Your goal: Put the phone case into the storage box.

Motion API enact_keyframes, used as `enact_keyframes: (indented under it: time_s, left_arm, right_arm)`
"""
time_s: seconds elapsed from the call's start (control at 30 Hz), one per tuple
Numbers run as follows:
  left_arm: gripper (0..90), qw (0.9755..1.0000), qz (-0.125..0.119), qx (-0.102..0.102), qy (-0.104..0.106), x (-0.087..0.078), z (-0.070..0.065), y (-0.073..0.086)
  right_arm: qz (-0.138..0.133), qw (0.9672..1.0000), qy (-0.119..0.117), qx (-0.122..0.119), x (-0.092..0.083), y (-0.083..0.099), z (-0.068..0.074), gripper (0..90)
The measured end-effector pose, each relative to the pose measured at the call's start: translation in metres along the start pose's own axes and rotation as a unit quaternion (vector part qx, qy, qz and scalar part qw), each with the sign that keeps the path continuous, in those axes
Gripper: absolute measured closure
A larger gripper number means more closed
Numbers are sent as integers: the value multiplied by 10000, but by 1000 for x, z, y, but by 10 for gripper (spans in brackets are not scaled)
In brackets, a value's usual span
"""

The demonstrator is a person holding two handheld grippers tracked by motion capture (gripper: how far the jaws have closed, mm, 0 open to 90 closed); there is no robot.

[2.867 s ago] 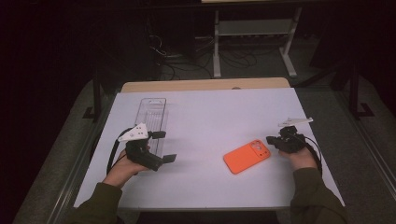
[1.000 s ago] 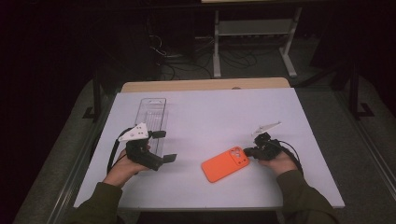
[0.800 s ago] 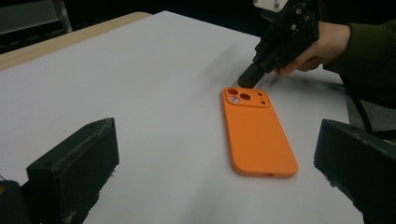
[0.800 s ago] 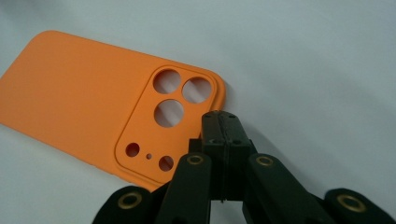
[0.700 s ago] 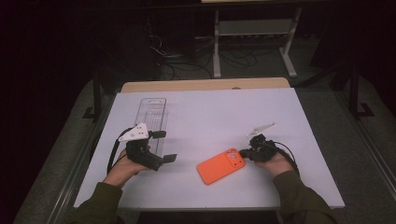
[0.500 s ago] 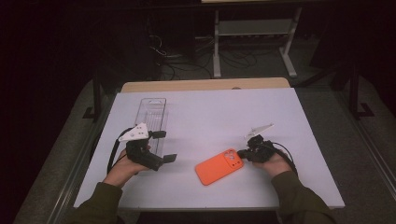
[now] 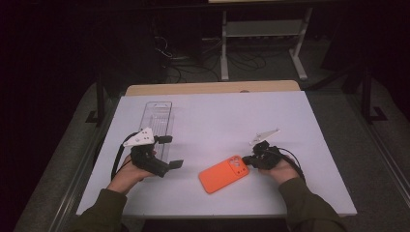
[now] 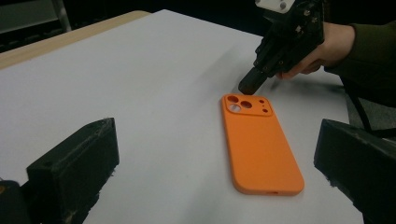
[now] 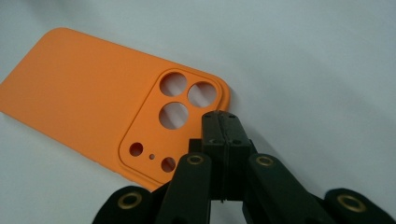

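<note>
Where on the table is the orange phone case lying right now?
In the high view the orange phone case lies flat on the white table, near its front edge, between the grippers, its camera end at the shut right gripper.

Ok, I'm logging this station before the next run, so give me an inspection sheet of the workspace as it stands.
Surface: white table top, wooden strip along its far edge.
Job's things: orange phone case lying flat, back up, camera cutouts toward the right gripper.
Clutter: clear plastic tray at the left, apparently empty.
Grippers: right gripper shut, its tip at the case's camera corner, nothing clamped; left gripper open, beside the tray, jaws pointed toward the case.
Cables: one black cable loops from the left gripper, another from the right; more on the floor behind.
Surroundings: dark room, metal shelf frame beyond the table.
</note>
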State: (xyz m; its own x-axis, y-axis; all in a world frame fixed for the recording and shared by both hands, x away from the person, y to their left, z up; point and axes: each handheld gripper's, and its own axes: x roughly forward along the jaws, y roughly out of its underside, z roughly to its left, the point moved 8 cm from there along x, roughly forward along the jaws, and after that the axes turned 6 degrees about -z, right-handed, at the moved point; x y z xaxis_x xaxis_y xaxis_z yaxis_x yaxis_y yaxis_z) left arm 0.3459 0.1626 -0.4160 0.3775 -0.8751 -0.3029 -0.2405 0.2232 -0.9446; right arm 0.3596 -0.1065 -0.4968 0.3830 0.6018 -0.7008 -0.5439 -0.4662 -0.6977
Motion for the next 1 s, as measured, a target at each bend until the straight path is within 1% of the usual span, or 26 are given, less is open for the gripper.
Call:
enact_keyframes:
  time_s: [0.1,0.2,0.27,0.33,0.37,0.4,0.43,0.47,0.5,0.53,0.57,0.6,0.63,0.7,0.73,0.77,0.8,0.87,0.9,0.93,0.97,1.0]
  left_arm:
    - [0,10000,2,1,-1,0,0,0]
    - [0,10000,0,7,-6,0,0,0]
    - [0,10000,-2,7,-4,-1,0,0]
    - [0,10000,-2,3,-6,0,0,0]
    - [0,10000,2,3,-4,-1,0,0]
    - [0,10000,-1,2,-5,0,0,0]
    - [0,10000,-3,-2,-3,0,0,0]
    - [0,10000,1,5,-4,-1,0,0]
    - [0,10000,-1,1,-4,0,0,0]
    - [0,10000,-1,1,-4,0,0,0]
    - [0,10000,1,8,-6,-1,0,0]
    - [0,10000,2,7,-4,-1,0,0]
    - [0,10000,1,4,-5,-1,0,0]
    - [0,10000,7,8,-9,-1,0,0]
    - [0,10000,8,7,-6,-1,0,0]
    - [0,10000,8,7,-6,-1,0,0]
    - [0,10000,3,6,-6,-1,0,0]
    - [0,10000,6,9,-8,-1,0,0]
    - [0,10000,2,5,-7,-1,0,0]
    - [0,10000,11,14,-6,-1,0,0]
    - [0,10000,13,13,-8,-1,0,0]
    - [0,10000,17,12,-10,-1,0,0]
  right_arm:
    - [-71,10000,6,35,-2,-2,-1,889]
    - [-210,9997,51,62,-7,-6,-3,883]
    - [-335,9994,102,67,-10,-9,-5,856]
    - [-379,9991,123,142,-13,-11,-6,817]
    - [-441,9987,163,189,-16,-12,-8,798]
    - [-505,9984,173,185,-17,-13,-9,777]
    - [-540,9981,203,221,-19,-14,-10,737]
    - [-662,9972,288,211,-21,-17,-12,706]
    - [-696,9969,281,252,-23,-17,-13,688]
    - [-775,9963,290,231,-24,-19,-14,646]
    - [-869,9952,366,252,-27,-21,-16,601]
    - [-899,9949,372,273,-28,-22,-16,580]
    - [-958,9942,375,323,-30,-23,-16,529]
    - [-1053,9931,422,307,-32,-24,-18,411]
    - [-1092,9924,443,342,-32,-25,-18,356]
    - [-1092,9924,443,342,-32,-25,-18,356]
    - [-1203,9907,547,336,-33,-27,-19,250]
    - [-1286,9889,671,319,-32,-28,-20,140]
    - [-1342,9881,711,233,-32,-29,-21,119]
    - [-1374,9874,744,245,-32,-29,-21,93]
    - [-1419,9867,765,225,-33,-30,-21,40]
    - [-1448,9861,783,231,-33,-31,-21,12]
